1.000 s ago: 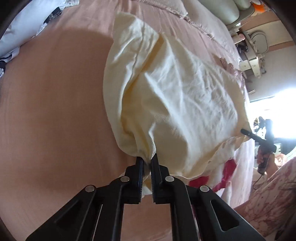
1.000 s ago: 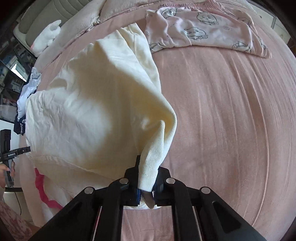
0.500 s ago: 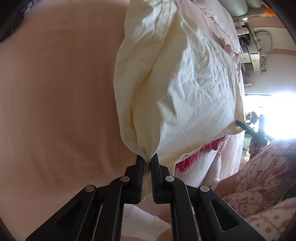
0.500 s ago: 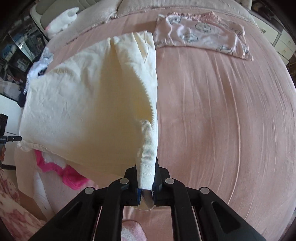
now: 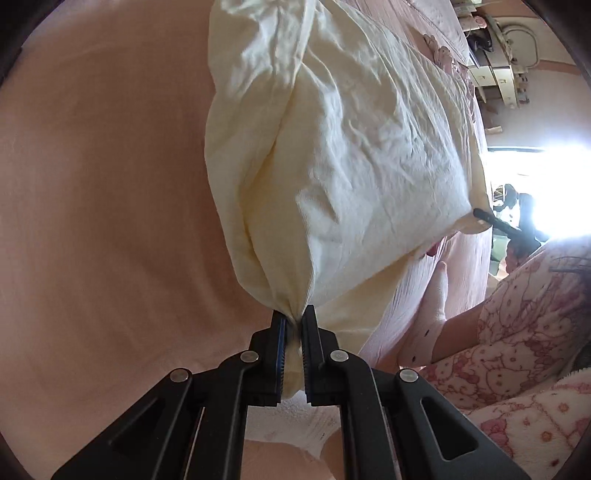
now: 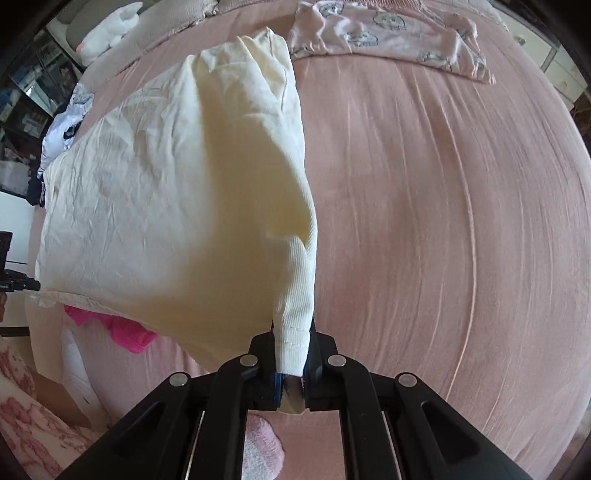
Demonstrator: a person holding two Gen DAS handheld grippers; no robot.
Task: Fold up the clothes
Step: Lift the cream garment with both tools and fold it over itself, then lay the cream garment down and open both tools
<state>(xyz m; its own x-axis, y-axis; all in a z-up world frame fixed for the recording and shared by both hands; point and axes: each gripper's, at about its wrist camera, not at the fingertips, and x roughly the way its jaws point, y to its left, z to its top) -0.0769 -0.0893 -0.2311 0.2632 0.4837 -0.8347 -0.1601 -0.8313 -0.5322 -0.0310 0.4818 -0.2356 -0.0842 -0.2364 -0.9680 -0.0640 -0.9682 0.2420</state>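
Observation:
A cream-yellow garment hangs lifted over a pink bed. My left gripper is shut on a bunched corner of it. My right gripper is shut on its ribbed cuff or hem. The cloth stretches between the two grippers, and its far end rests on the bed. The right gripper's tip shows at the garment's far corner in the left wrist view. The left gripper's tip shows at the left edge of the right wrist view.
A pink printed garment lies flat at the bed's far end. A bright pink item lies under the lifted cloth. A blue-white pile sits at the left edge. The person's pink patterned pajamas and a white sock are close.
Both grippers have lifted and pulled back, and the cream garment hangs more taut. The bright pink item is now almost hidden in the left wrist view.

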